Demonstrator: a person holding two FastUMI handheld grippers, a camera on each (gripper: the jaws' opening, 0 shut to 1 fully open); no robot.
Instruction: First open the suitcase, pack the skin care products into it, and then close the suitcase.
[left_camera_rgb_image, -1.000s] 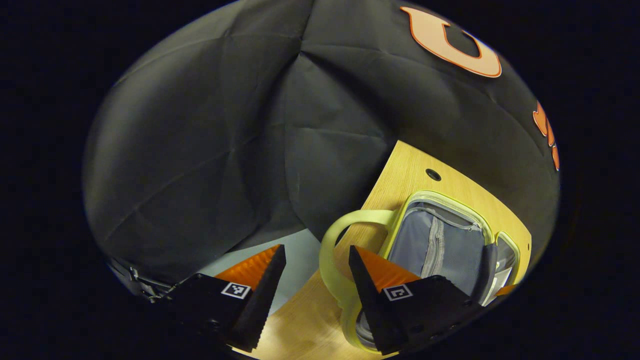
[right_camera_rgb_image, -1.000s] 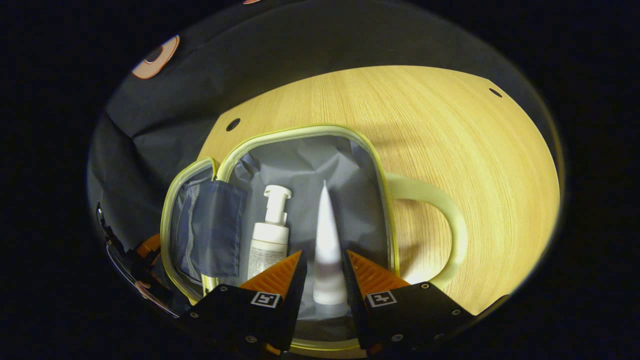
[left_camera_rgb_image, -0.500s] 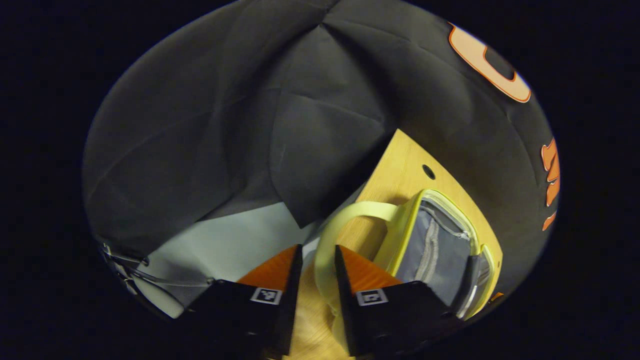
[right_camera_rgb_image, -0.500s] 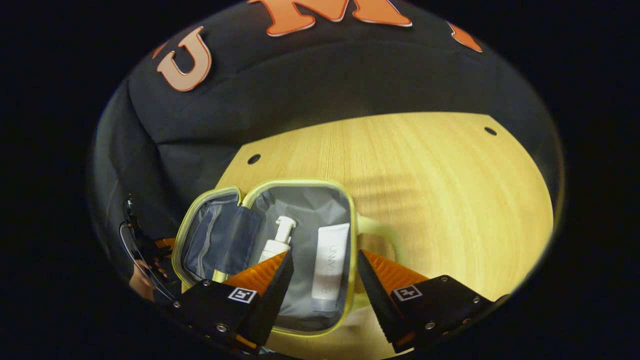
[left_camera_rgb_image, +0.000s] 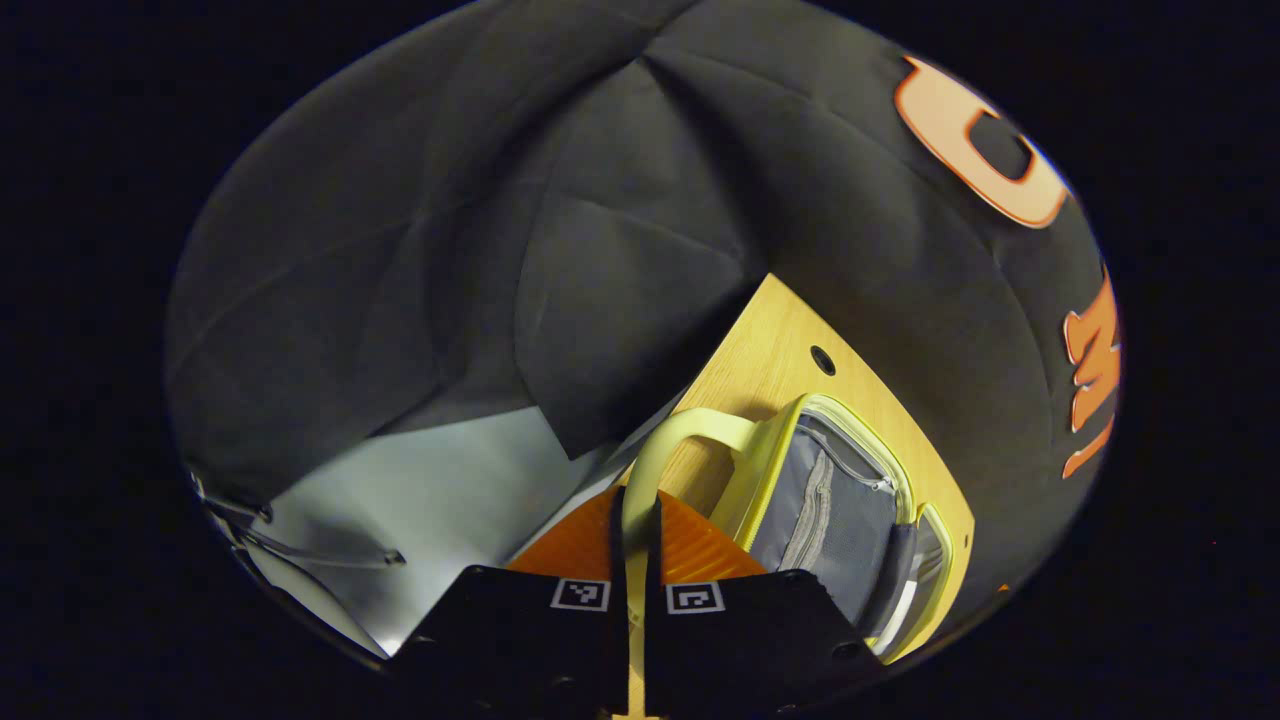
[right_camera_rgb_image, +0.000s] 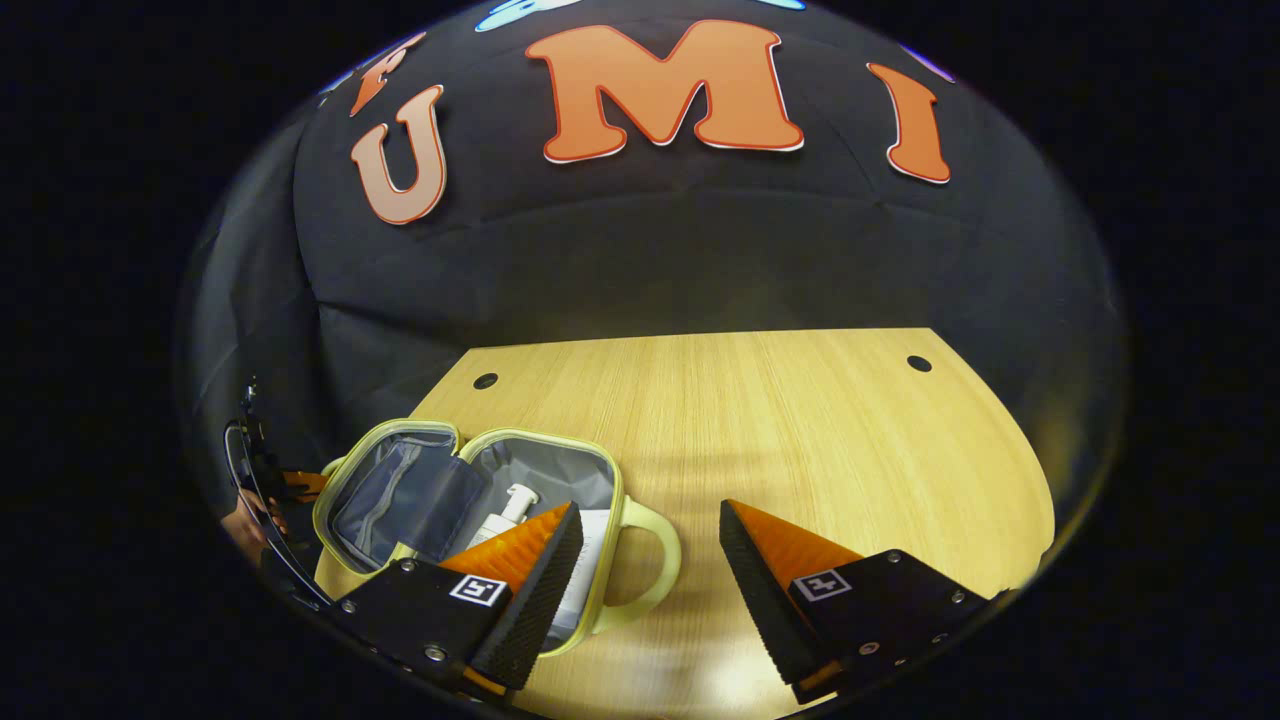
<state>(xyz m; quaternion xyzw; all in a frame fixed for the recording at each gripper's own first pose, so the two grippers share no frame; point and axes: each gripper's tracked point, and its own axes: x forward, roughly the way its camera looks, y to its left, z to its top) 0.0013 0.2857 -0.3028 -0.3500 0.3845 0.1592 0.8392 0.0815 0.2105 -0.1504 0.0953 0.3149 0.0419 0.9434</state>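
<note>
The small yellow-green suitcase (right_camera_rgb_image: 612, 478) lies open on the wooden table (right_camera_rgb_image: 800, 430), grey lining showing in both halves. In its right half lie a white pump bottle (right_camera_rgb_image: 505, 508) and a white tube (right_camera_rgb_image: 597, 545), both partly hidden by my right finger. My right gripper (right_camera_rgb_image: 650, 508) hangs open above the table beside the case's right handle (right_camera_rgb_image: 665, 560), holding nothing. In the left gripper view, my left gripper (left_camera_rgb_image: 637, 497) is shut on the pale handle (left_camera_rgb_image: 680, 425) of the pocketed half (left_camera_rgb_image: 820, 500). The right gripper view has that gripper (right_camera_rgb_image: 292, 484) at the case's far left.
Round holes (right_camera_rgb_image: 918, 363) mark the table's back corners. Bare wood stretches to the right of the case. Black cloth hangs close behind the table. Pale floor (left_camera_rgb_image: 440, 490) lies below the table's left edge, and a hand (right_camera_rgb_image: 240, 520) is at the left rim.
My right gripper let go of the tube, opened wide and drew back up from the case. My left gripper closed on the lid half's handle.
</note>
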